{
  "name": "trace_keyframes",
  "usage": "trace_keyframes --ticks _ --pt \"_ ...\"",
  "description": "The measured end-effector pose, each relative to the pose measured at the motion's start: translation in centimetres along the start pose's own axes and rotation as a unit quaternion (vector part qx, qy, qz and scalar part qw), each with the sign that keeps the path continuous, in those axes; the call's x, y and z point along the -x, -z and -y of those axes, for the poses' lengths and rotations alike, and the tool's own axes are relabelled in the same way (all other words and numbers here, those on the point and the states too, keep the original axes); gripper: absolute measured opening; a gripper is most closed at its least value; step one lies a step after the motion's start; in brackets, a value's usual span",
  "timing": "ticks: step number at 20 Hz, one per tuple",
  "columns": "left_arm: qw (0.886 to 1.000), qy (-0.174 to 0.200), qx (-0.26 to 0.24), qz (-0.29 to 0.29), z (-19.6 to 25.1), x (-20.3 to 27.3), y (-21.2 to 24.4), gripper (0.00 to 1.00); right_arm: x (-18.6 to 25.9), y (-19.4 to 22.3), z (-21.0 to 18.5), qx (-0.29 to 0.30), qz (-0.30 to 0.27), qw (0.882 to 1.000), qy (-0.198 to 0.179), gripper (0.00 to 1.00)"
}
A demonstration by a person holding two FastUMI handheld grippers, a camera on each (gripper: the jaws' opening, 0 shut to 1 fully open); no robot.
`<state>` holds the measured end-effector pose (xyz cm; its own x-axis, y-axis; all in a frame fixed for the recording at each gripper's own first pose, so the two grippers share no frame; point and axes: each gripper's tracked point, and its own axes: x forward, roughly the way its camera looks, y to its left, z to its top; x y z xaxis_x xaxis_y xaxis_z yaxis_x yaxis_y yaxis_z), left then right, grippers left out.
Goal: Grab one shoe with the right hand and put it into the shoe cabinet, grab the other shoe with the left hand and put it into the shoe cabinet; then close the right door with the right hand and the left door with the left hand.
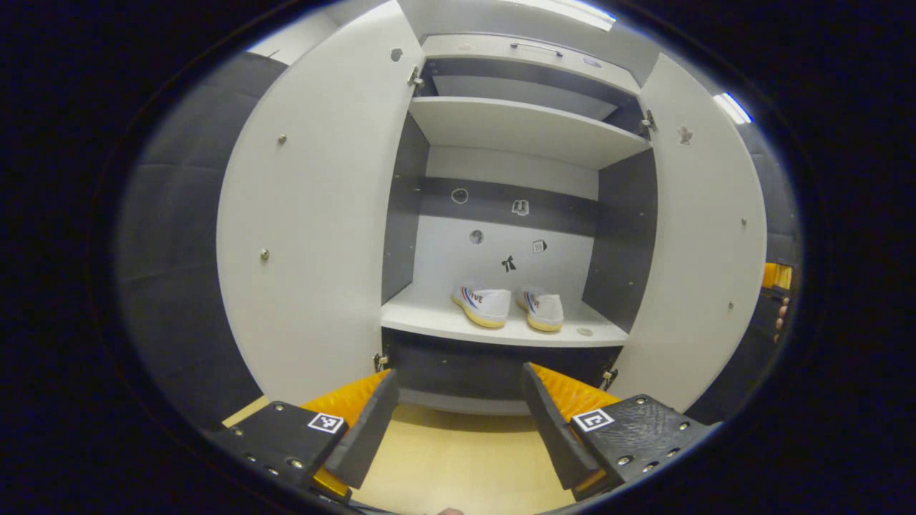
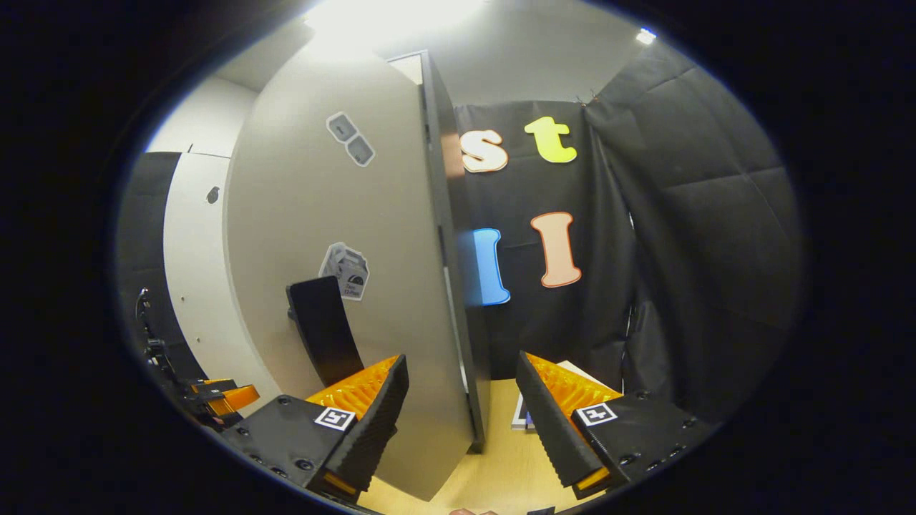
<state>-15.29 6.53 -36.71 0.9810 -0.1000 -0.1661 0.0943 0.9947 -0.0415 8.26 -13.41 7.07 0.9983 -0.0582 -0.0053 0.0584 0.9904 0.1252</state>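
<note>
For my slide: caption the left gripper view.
Open tool faces the cabinet, both shoes shelved, doors open.

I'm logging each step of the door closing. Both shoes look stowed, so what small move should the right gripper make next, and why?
Probably swing the right gripper leftward to push the right door shut. Both shoes already sit on the shelf, both doors stand open, and the door's edge lies between the open jaws, so nothing needs gripping first.
</note>
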Motion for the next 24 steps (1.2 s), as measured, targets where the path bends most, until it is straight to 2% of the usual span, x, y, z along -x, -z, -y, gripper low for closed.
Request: trace_keyframes --ticks 5,10,11,12,13,15,16,17,20,24 --pt "1.000 -0.011 0.004 0.002 -2.7 2.1 -1.0 1.00 -1.1 0.3 -3.1 0.006 -0.011 1.000 -0.006 0.96" --pt "0.999 -0.034 -0.002 0.009 -5.8 4.9 -1.9 1.00 -3.4 1.0 -7.3 -0.014 -0.017 0.999 -0.037 0.96" --pt "0.999 -0.041 -0.006 0.010 -6.6 5.5 -2.0 1.00 -3.9 0.8 -8.3 -0.015 -0.012 0.999 -0.046 0.89" --pt "0.999 -0.049 -0.010 0.012 -7.5 6.4 -2.1 0.99 -4.2 0.6 -9.0 -0.012 -0.008 0.999 -0.052 0.97" --pt "0.998 -0.058 -0.011 0.015 -8.5 7.2 -2.2 0.99 -4.3 0.2 -9.3 -0.005 -0.002 0.999 -0.051 0.91" --pt "0.997 -0.077 -0.010 0.019 -10.7 8.5 -2.4 0.99 -4.6 0.1 -9.5 0.005 0.006 0.999 -0.041 0.91" --pt "0.996 -0.085 -0.008 0.021 -11.9 9.2 -2.6 1.00 -4.7 0.4 -9.9 0.003 0.006 0.999 -0.039 0.92" --pt "0.995 -0.094 -0.005 0.022 -13.1 9.8 -2.6 1.00 -4.7 0.6 -10.1 -0.001 0.003 0.999 -0.038 0.98" --pt "0.991 -0.127 -0.003 0.032 -17.4 11.0 -3.4 0.99 -4.3 1.4 -10.0 -0.017 -0.007 0.999 -0.031 0.98" --pt "0.989 -0.139 0.006 0.050 -22.1 10.5 -4.8 1.00 -2.6 1.8 -9.1 -0.022 -0.004 1.000 -0.005 0.98"
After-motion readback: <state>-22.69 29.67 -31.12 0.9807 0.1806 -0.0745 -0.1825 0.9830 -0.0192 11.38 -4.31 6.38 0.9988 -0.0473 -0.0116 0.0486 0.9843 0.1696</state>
